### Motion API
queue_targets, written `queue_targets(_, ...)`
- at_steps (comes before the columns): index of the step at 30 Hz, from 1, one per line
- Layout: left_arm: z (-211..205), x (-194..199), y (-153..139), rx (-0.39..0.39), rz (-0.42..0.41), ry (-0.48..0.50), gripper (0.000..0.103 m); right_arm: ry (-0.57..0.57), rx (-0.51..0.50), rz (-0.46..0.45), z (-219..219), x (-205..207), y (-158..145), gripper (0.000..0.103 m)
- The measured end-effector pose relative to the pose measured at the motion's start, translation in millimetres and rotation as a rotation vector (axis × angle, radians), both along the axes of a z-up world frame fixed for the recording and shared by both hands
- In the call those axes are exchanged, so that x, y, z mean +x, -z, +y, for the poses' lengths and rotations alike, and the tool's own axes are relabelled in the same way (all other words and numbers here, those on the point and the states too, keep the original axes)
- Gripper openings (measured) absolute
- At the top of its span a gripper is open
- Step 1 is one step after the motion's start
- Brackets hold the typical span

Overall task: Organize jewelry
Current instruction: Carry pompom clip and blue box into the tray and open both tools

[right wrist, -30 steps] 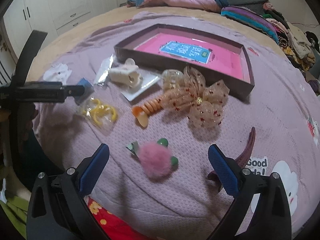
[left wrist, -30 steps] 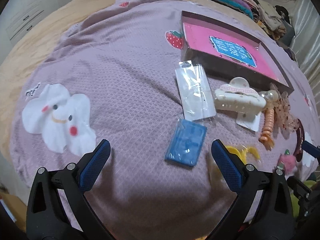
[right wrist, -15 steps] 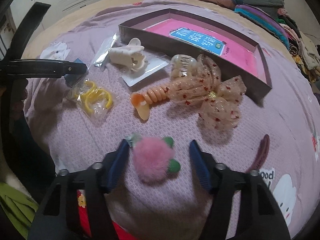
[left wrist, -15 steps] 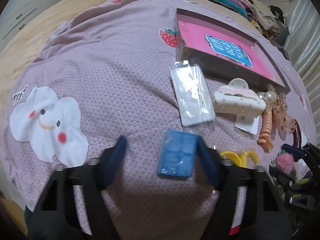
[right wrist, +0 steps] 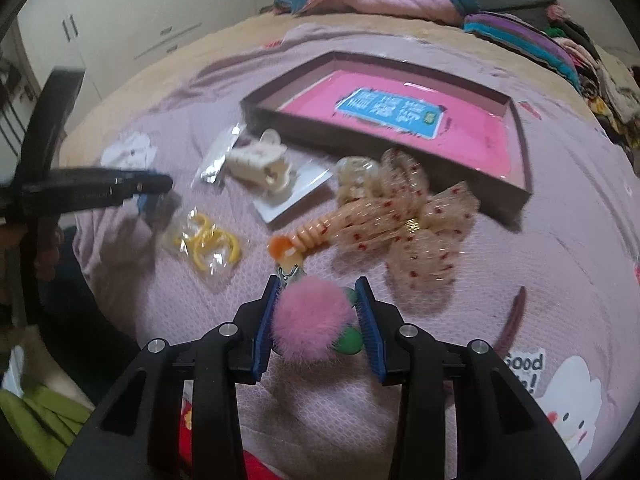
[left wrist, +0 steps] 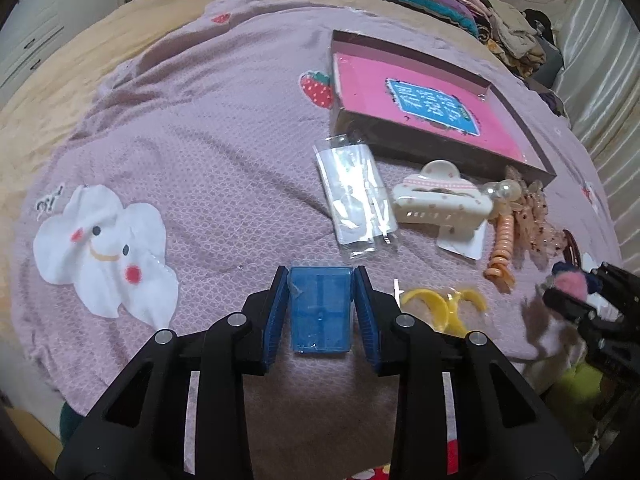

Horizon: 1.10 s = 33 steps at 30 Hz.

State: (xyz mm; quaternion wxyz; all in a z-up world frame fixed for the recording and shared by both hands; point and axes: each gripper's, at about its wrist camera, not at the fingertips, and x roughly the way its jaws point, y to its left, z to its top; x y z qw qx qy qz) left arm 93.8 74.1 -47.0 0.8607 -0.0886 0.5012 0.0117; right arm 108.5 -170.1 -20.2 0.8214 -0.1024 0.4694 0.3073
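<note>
My left gripper (left wrist: 320,280) clamped on the small blue box (left wrist: 320,312) just off the purple blanket (left wrist: 224,152), my right gripper (right wrist: 318,284), jaws just closing, pinching the pink pompom clip (right wrist: 310,322), 2 grips, tray (right wrist: 516,184) beyond

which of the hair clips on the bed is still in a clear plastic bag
The yellow clips, left of the orange spiral tie. They lie inside a crinkled clear bag, while the cream claw clip sits bare on a white card.
</note>
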Motion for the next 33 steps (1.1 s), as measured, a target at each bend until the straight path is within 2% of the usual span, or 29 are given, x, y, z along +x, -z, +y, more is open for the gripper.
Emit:
queue_targets(15, -37, 31, -43, 0.027, -0.068, 0.09, 0.025, 0.184, 0.119, -0.11, -68, 10, -51, 0.036)
queue_targets(25, -70, 73, -63, 0.046, -0.122, 0.162, 0.025, 0.267, 0.126, -0.163, -103, 28, -70, 0.036)
queue_targets(33, -79, 112, -68, 0.049, -0.134, 0.173, 0.025, 0.286, 0.119, -0.181, -106, 53, -77, 0.036)
